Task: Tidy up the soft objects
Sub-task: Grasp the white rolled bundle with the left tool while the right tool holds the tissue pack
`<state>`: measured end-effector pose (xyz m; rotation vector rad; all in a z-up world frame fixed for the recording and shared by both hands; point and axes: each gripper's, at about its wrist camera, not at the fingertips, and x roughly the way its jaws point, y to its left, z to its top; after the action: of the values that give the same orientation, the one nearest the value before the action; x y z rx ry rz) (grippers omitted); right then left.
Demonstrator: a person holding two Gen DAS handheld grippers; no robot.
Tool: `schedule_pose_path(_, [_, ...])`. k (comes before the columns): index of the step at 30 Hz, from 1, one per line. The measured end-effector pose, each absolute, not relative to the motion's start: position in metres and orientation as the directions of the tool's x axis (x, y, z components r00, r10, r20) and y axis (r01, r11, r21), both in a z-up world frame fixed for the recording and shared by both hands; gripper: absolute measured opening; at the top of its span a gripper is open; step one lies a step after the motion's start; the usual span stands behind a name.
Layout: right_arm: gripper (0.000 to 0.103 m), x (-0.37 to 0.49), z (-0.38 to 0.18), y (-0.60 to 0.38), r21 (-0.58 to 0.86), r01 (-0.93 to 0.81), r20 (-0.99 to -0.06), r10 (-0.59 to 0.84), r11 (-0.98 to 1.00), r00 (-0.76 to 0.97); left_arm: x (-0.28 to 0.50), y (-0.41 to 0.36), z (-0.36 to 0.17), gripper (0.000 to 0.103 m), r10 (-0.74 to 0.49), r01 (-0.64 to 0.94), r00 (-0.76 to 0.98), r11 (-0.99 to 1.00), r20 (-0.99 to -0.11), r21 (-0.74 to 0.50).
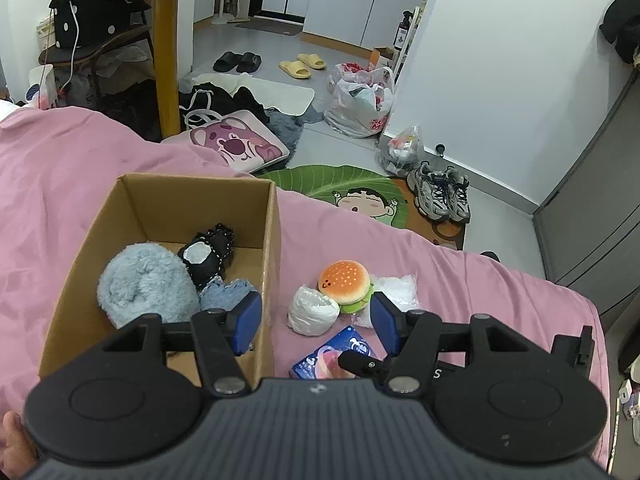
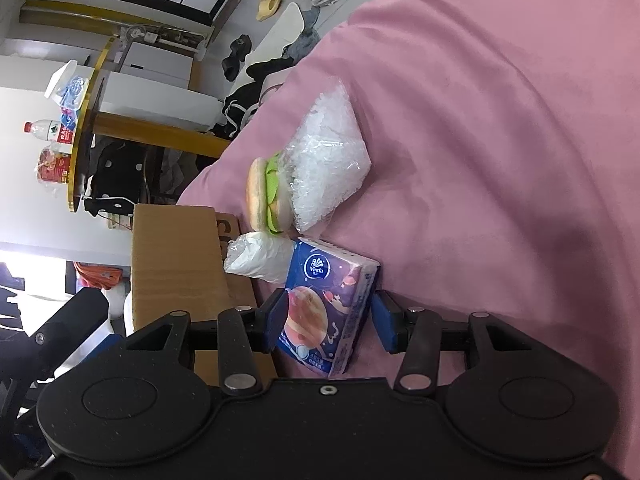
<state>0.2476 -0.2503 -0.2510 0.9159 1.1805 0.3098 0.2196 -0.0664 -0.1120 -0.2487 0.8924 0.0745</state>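
Four soft items remain on the pink bedspread [image 1: 460, 280] beside the cardboard box [image 1: 272, 216]: burger plush [image 1: 346, 280], white wrapped bundle [image 1: 312, 310], clear crinkly bag [image 1: 396, 286], tissue pack [image 2: 330, 304]. Box already holds a blue fluffy item [image 1: 140, 284], a black studded piece [image 1: 208, 254] and a denim bit [image 1: 226, 294], so it is likely the collection spot. Right gripper [image 2: 326, 318], rolled sideways, straddles the tissue pack: left pad touching or nearly so, right pad just clear, so jaws spread, not yet clamped. Probably lining up across the pack's narrow faces for a grab. Left gripper [image 1: 316, 320] hangs wide open and empty above the box's near wall, out of the way.
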Motion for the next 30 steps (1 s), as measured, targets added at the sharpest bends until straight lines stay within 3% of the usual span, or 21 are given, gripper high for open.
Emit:
schedule_pose_path(4, [0.045, 0.251, -0.253, -0.248, 0.748, 0.223, -0.656, 0.649, 0.624, 0.384, 0.223, -0.068, -0.116, 0.058, -0.045, -0.174, 0.619, 0.966, -0.784, -0.193])
schedule_pose_path(10, [0.028, 0.252, -0.256, -0.251, 0.752, 0.231, -0.652, 0.645, 0.617, 0.399, 0.227, -0.069, -0.12, 0.058, -0.023, -0.185, 0.617, 0.967, -0.786, -0.173])
schedule_pose_path(13, [0.024, 0.248, -0.251, -0.256, 0.747, 0.237, -0.655, 0.628, 0.621, 0.419, 0.229, -0.072, -0.119, 0.059, -0.011, -0.187, 0.615, 0.969, -0.789, -0.159])
schedule_pose_path(30, [0.02, 0.224, -0.231, -0.294, 0.676, 0.318, -0.708, 0.465, 0.665, 0.532, 0.245, -0.112, -0.145, 0.059, 0.014, -0.138, 0.588, 0.987, -0.809, -0.083])
